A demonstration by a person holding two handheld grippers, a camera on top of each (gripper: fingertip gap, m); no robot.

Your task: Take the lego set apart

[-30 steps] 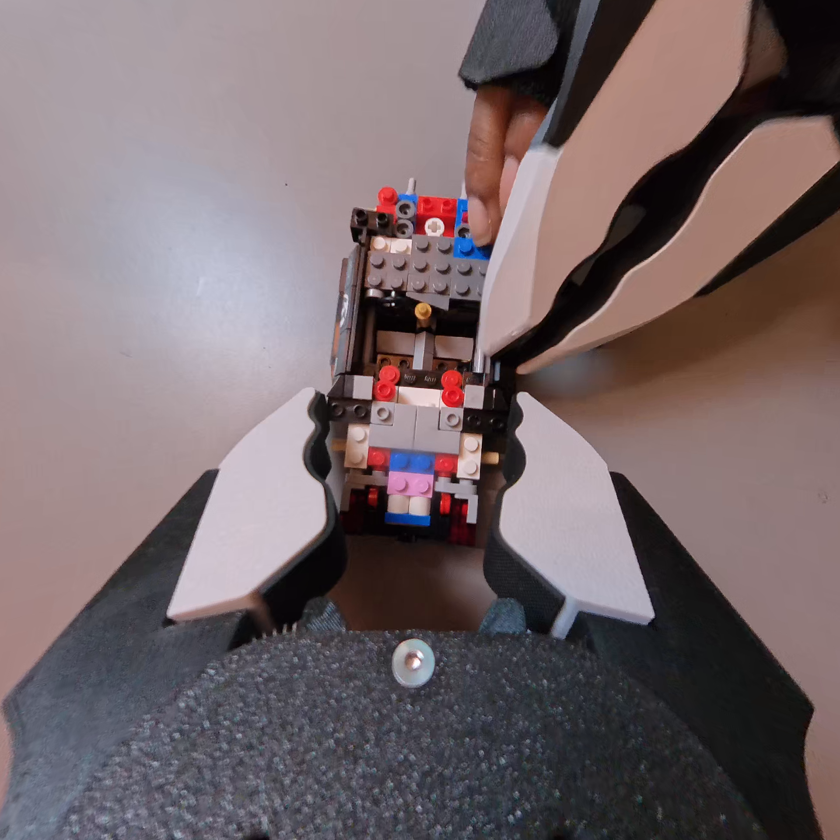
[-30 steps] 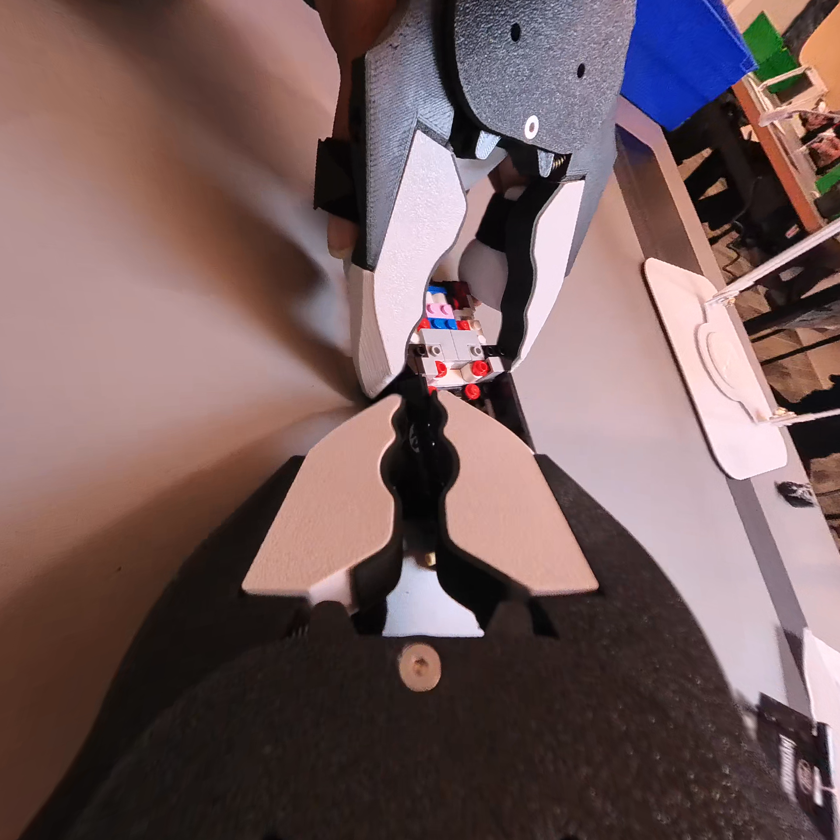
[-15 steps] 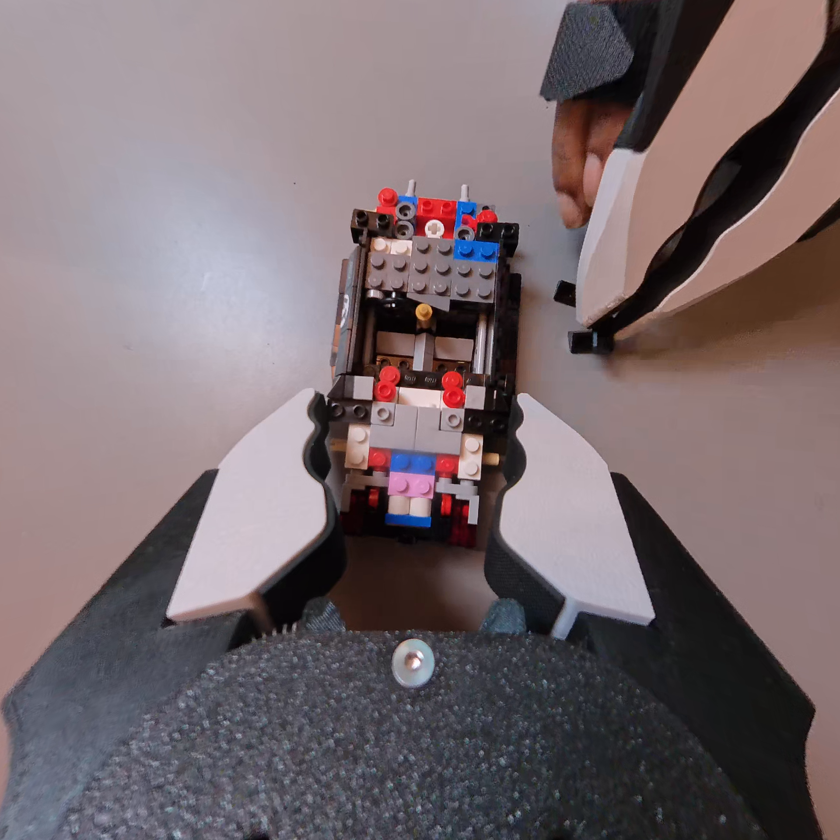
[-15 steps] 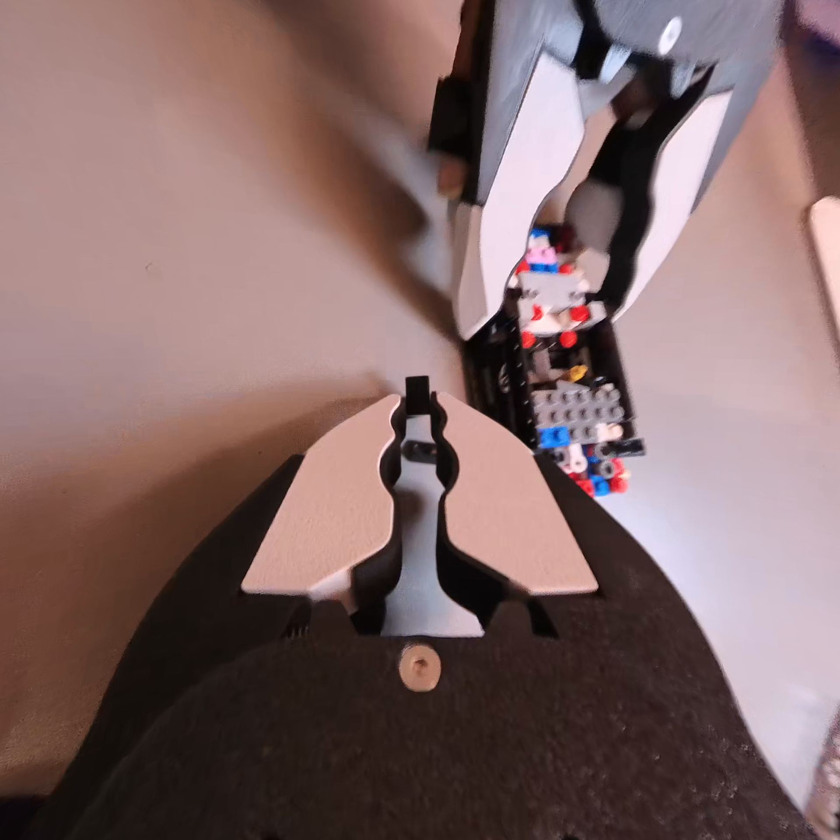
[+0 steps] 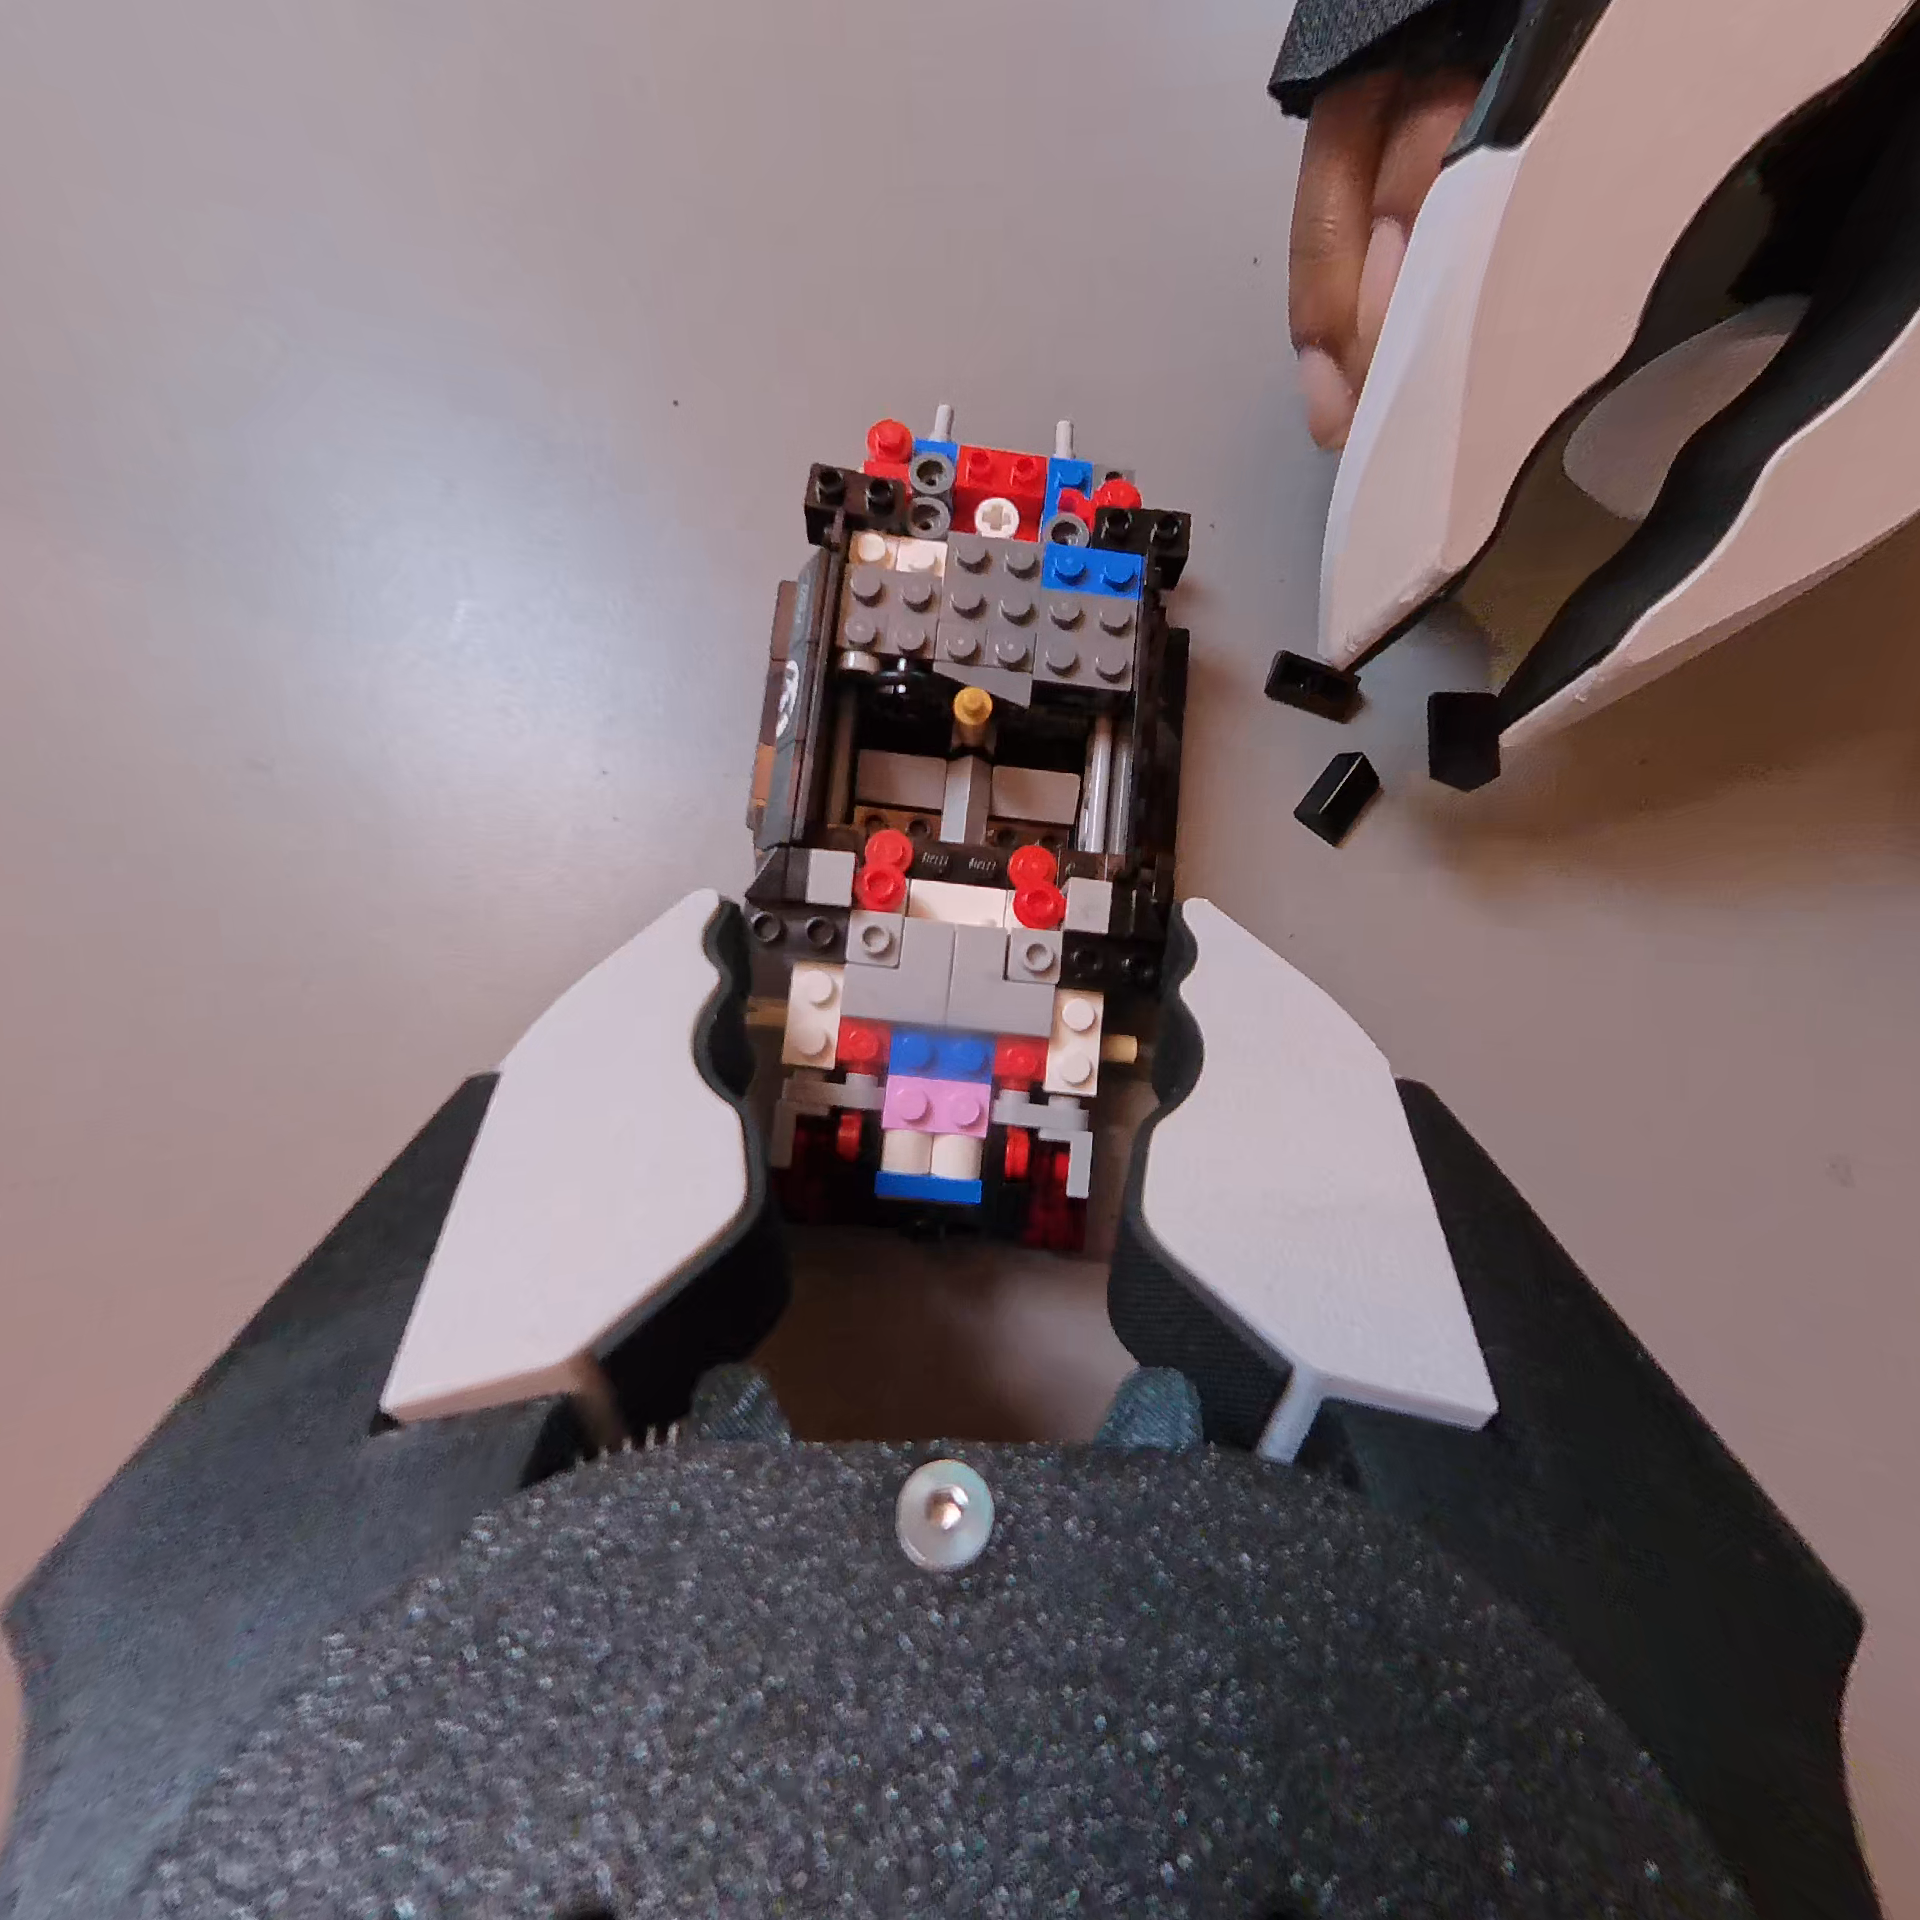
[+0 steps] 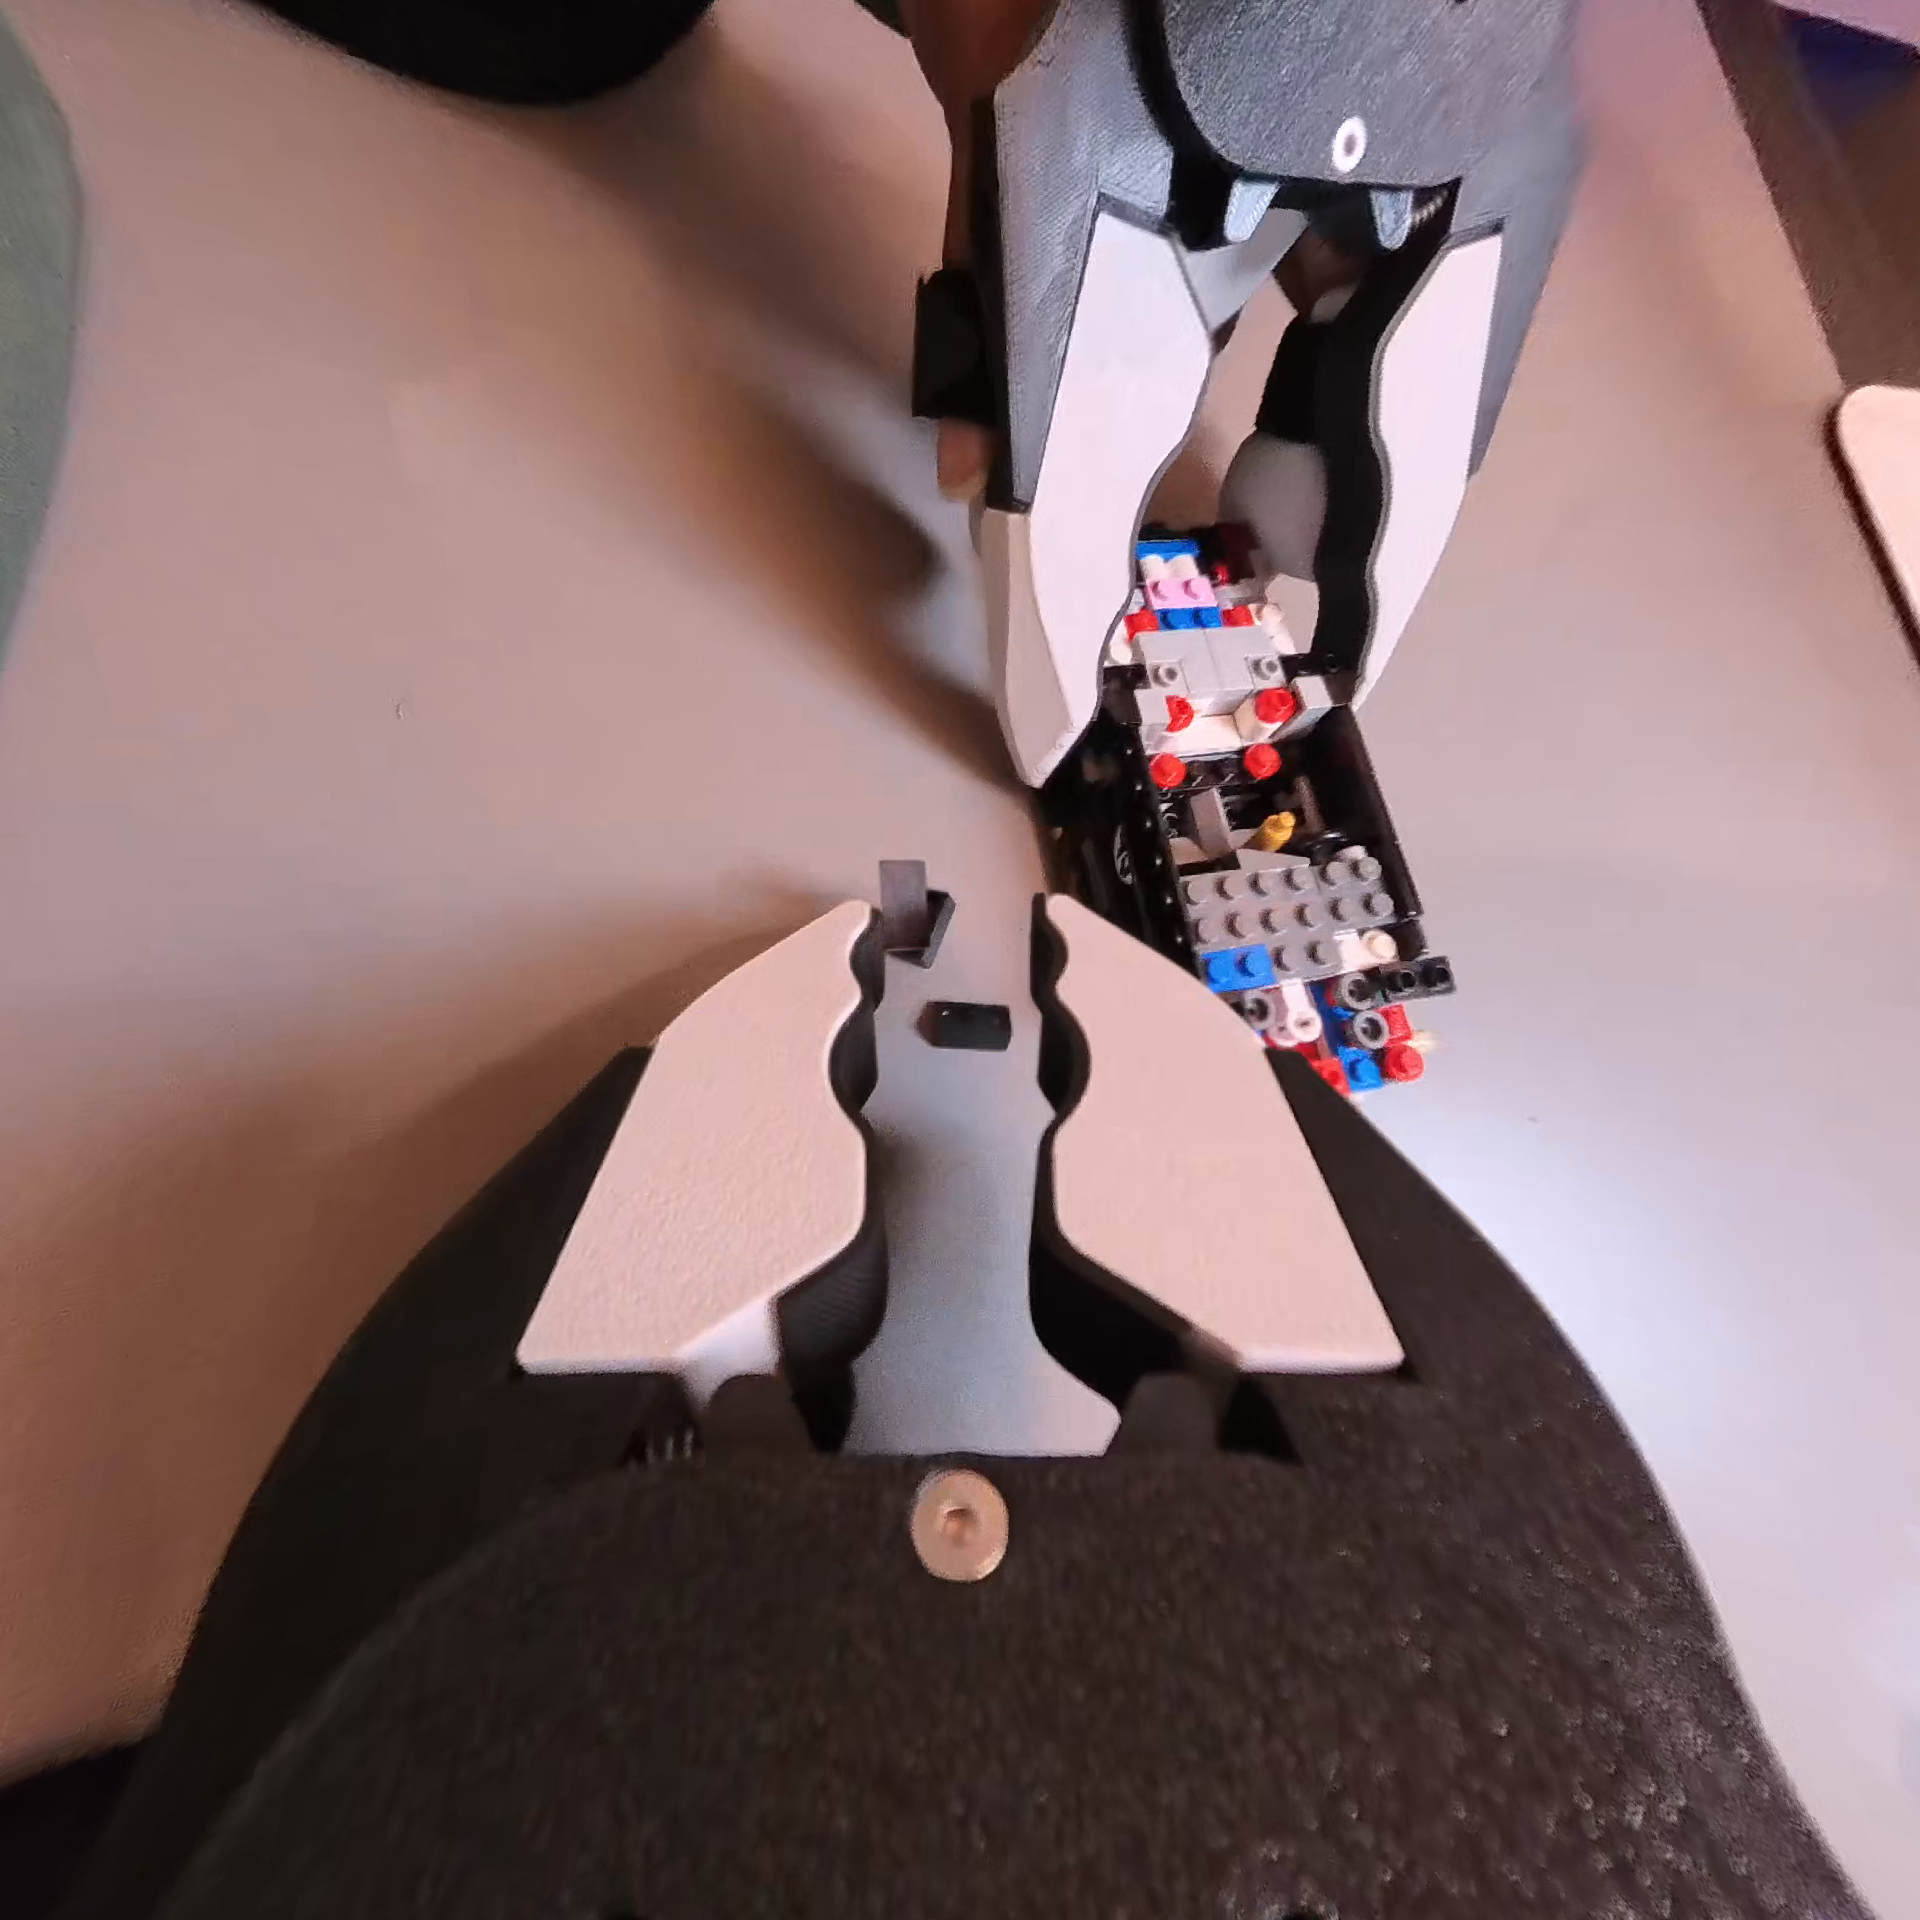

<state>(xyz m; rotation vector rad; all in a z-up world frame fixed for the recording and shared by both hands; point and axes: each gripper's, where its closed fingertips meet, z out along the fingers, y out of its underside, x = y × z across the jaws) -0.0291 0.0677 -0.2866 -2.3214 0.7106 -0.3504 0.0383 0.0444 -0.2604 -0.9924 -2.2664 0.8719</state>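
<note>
The lego car [image 5: 966,727], black with grey, red, blue and pink bricks, stands on the table. My left gripper [image 5: 956,935] is shut on its near end, with one finger on each side. It also shows in the right wrist view [image 6: 1195,717], clamped on the car [image 6: 1278,873]. My right gripper [image 6: 956,914] is open just left of the car. Small loose black pieces [image 6: 968,1027] lie on the table between and ahead of its fingers. In the left wrist view the right gripper [image 5: 1423,675] hovers right of the car over three black pieces [image 5: 1337,795].
The table [image 5: 364,520] is plain grey-tan. A person's hand [image 5: 1340,260] holds the right gripper at the top right. A flat pale board [image 6: 1881,499] lies at the right edge of the right wrist view.
My right gripper was shut at the car's right side. It has moved away to the right with a black piece, opened, and black pieces now lie on the table. The left gripper has not moved.
</note>
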